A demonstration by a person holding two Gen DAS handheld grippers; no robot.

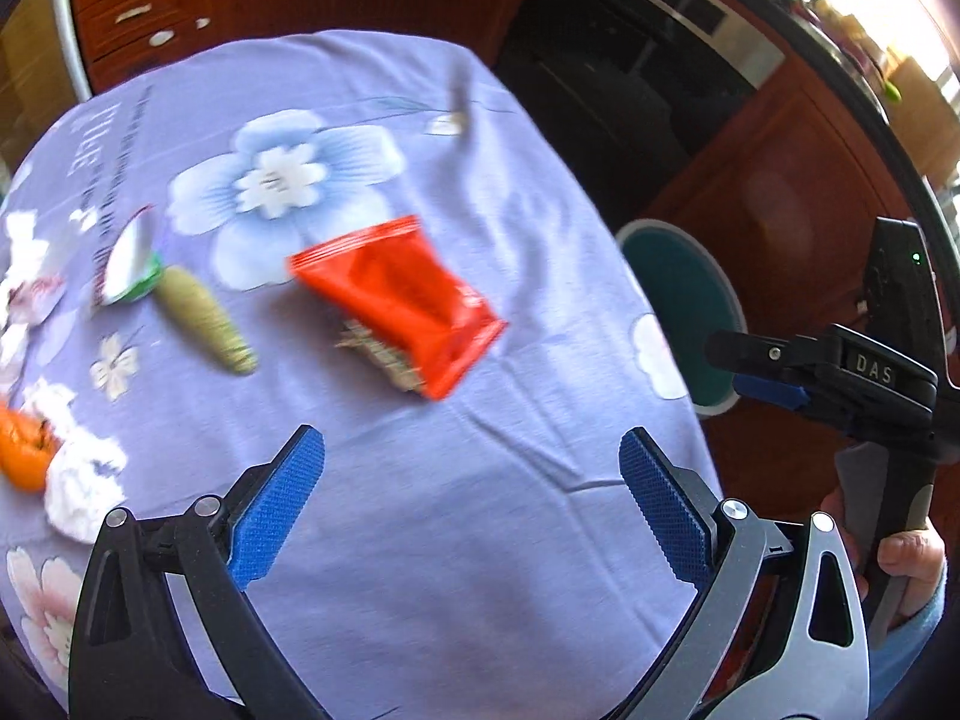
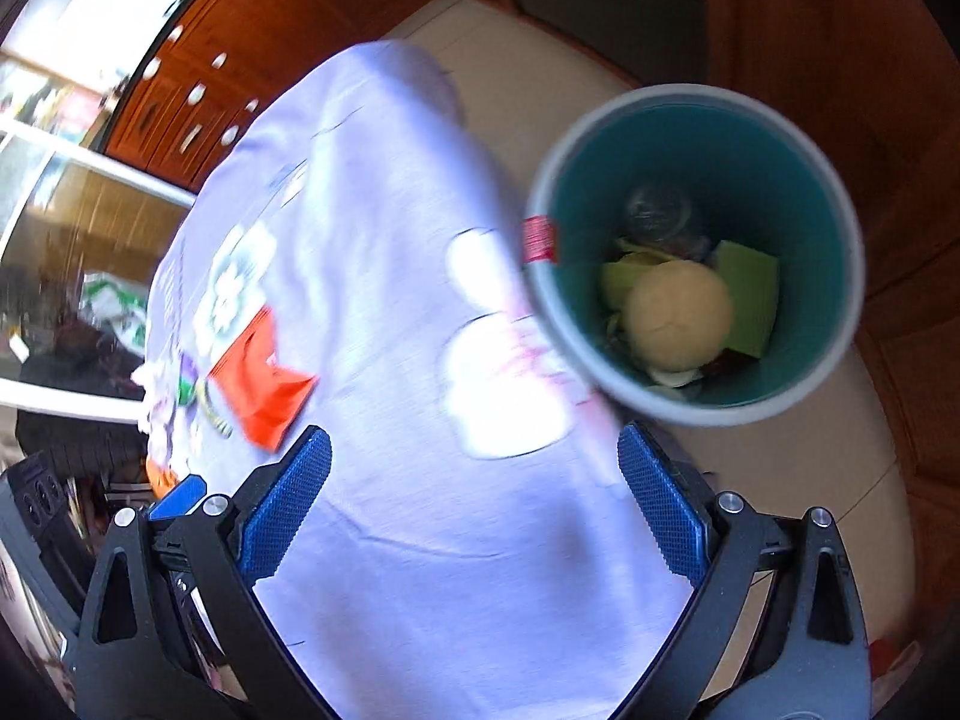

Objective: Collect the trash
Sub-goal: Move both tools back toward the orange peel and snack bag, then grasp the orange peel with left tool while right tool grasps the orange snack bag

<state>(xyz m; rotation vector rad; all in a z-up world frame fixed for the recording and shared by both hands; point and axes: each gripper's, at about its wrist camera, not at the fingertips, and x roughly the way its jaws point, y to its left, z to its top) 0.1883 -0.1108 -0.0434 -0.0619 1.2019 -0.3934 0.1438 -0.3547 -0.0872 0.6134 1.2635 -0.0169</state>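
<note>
A red snack wrapper [image 1: 399, 303] lies on the lilac flowered tablecloth [image 1: 420, 540], just beyond my open, empty left gripper [image 1: 471, 504]. Left of it lie a corn cob [image 1: 204, 318], a white-and-green cup [image 1: 129, 264], crumpled white tissues [image 1: 78, 480] and orange peel [image 1: 24, 450]. The teal trash bin [image 2: 696, 252] stands on the floor off the table's right edge and holds a pale round lump and green scraps. My right gripper [image 2: 474, 504] is open and empty over the cloth near the bin. The wrapper also shows in the right wrist view [image 2: 261, 387].
Wooden drawers [image 1: 144, 6] stand behind the table. A dark oven front [image 1: 624, 78] and wooden cabinets are to the right. My right gripper's body [image 1: 870, 378] hangs beside the bin [image 1: 684, 312] in the left wrist view.
</note>
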